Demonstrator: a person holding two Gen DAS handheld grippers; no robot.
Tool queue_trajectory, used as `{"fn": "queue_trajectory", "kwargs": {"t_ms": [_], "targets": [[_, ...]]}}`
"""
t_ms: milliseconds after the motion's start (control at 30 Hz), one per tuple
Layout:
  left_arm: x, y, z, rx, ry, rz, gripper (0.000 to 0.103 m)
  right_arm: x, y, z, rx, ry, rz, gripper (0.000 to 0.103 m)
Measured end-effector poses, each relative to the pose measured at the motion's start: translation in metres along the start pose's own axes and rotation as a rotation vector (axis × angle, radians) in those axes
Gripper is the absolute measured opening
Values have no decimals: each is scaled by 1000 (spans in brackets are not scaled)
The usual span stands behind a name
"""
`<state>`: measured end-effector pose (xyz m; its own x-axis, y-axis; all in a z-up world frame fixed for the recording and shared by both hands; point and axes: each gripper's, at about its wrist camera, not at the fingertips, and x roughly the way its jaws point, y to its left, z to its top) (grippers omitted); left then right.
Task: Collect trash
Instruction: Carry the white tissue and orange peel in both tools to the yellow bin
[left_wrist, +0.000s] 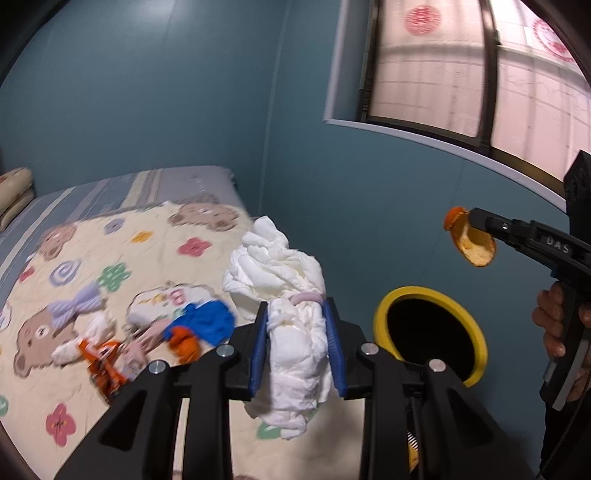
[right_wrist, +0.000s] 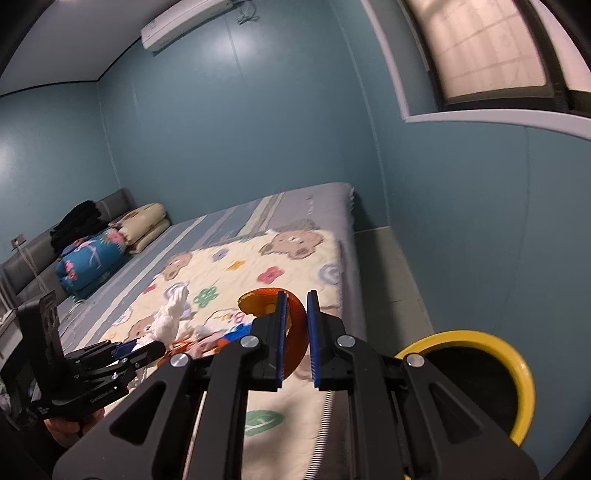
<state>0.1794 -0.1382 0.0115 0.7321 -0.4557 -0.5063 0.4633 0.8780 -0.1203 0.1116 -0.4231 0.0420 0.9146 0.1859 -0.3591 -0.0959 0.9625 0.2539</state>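
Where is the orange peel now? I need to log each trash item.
The right gripper holds the orange peel in the air, above the bed's edge, left of the yellow-rimmed bin.

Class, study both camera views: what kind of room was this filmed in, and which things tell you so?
Most likely a bedroom: a bed with a cream bear-print quilt, folded bedding stacked at its head, and a white wall-mounted air conditioner on blue walls.

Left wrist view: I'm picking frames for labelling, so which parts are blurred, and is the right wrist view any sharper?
Left wrist view: the quilt and the litter on it smear with motion, while the left claw and its white tissue wad stay crisp. Right wrist view: the quilt is soft too, the orange peel sharp, glare on the wall.
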Motion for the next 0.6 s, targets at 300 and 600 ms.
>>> {"fn": "queue_trajectory", "kwargs": {"t_ms": [300, 600], "targets": [[37, -57, 16, 66, 18, -106, 27, -11, -57, 3, 63, -20, -110, 10], [91, -116, 22, 132, 72, -196, 27, -4, -114, -9, 132, -14, -213, 10]]}}
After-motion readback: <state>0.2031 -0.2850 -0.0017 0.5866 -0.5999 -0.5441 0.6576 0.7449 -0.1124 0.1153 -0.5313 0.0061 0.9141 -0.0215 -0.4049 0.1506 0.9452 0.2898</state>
